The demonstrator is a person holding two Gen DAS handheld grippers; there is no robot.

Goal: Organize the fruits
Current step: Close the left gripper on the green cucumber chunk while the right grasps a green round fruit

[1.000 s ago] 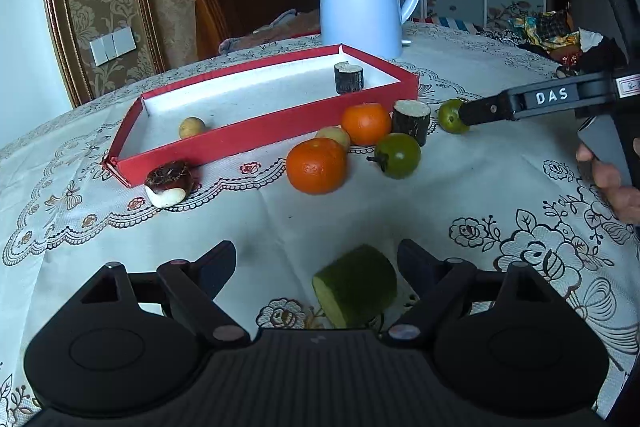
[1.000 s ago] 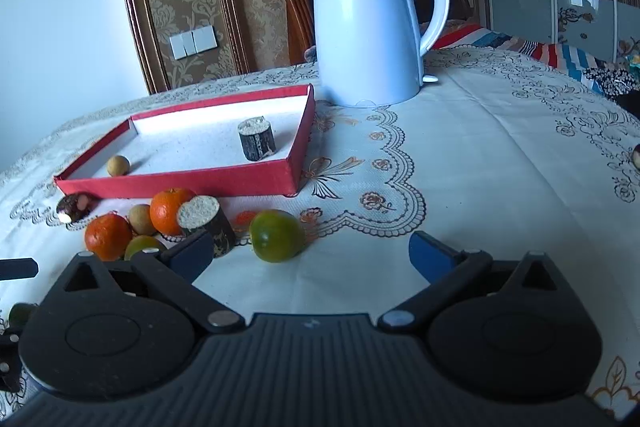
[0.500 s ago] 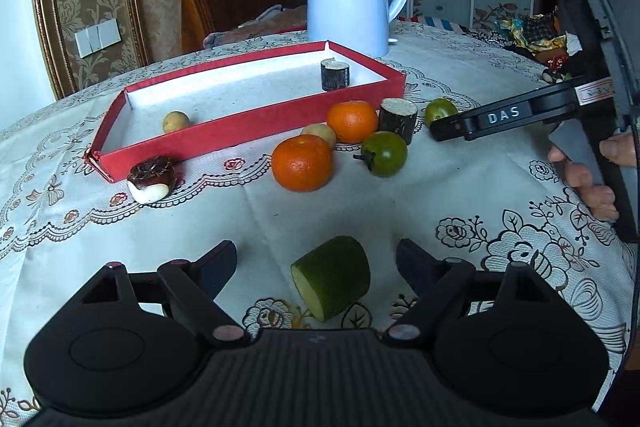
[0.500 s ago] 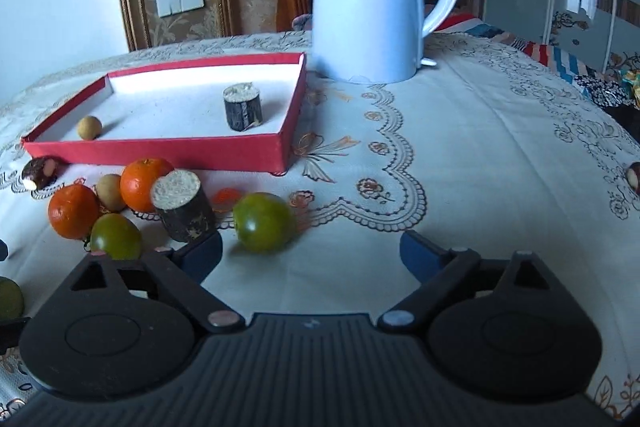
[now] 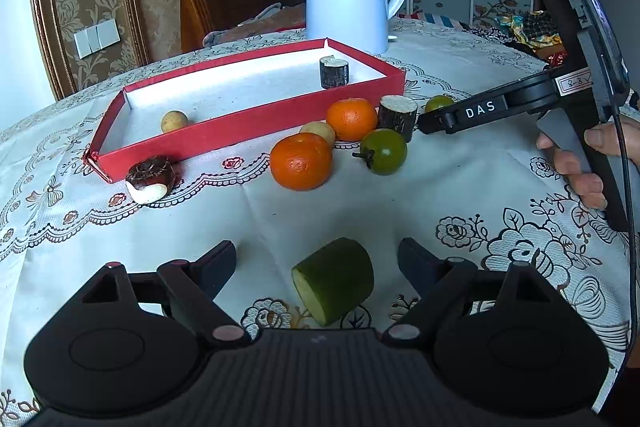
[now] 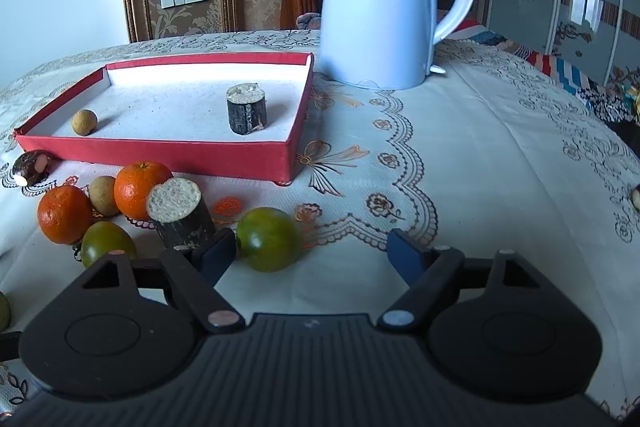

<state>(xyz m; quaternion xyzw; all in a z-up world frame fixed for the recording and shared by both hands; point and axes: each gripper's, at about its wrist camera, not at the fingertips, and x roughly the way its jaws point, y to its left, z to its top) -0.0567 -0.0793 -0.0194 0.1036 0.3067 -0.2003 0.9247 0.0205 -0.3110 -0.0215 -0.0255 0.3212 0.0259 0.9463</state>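
Both hand-held grippers were held apart. A green tomato [image 6: 269, 245] was framed by the right hand-held gripper [image 6: 310, 253], jaws just narrowing, apparently untouched. A green cylinder [image 5: 334, 281] was straddled by the left hand-held gripper [image 5: 316, 267].

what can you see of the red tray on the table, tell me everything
The red tray is a shallow rectangular box, looking like cardboard, with low red walls and a white, slightly speckled floor. It lies flat on the lace tablecloth, in front of the white kettle. Inside are only two things, well apart: a small tan round fruit near one end and a dark-barked cut stub standing upright nearer the other. The remaining fruits lie outside, along its front wall; whether any touches it is unclear.
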